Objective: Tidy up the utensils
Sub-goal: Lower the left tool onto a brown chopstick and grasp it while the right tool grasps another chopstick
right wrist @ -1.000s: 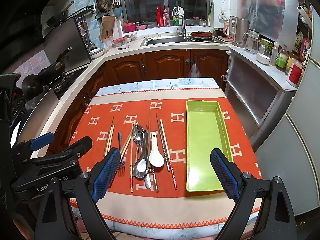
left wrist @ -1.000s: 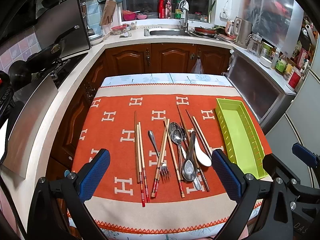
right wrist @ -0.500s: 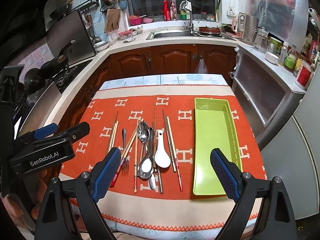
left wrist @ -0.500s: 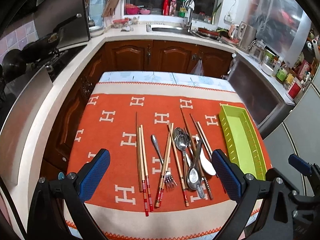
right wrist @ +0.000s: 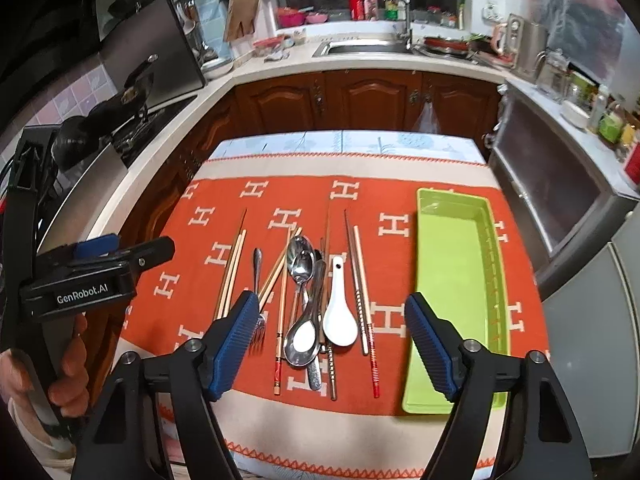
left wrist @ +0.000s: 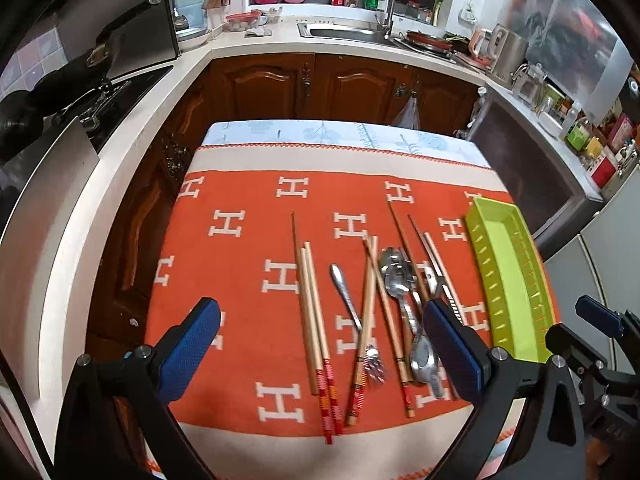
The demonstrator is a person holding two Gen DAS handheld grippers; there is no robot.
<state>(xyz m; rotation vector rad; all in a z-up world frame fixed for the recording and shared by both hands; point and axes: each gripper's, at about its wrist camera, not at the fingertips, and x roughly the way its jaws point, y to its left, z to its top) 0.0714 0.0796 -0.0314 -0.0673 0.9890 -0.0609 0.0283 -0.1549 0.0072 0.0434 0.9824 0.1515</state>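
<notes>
Utensils lie in a loose row on the orange cloth: wooden chopsticks (left wrist: 314, 320), a fork (left wrist: 352, 312), metal spoons (right wrist: 302, 260) and a white ceramic spoon (right wrist: 339, 312). An empty green tray (right wrist: 456, 280) lies to their right; it also shows in the left wrist view (left wrist: 508, 280). My left gripper (left wrist: 320, 352) is open above the near ends of the chopsticks and fork. My right gripper (right wrist: 332, 348) is open above the spoons' near ends. Both hold nothing.
The table (right wrist: 360, 152) stands in a kitchen with wooden cabinets (right wrist: 360, 100) behind it. A stove with pans (right wrist: 120, 108) is on the left and a grey appliance (right wrist: 560, 200) on the right. The left gripper's body (right wrist: 92, 280) shows in the right wrist view.
Both grippers have moved forward and down toward the utensils. The right gripper's jaws have narrowed a little but remain open. Nothing on the table has moved.
</notes>
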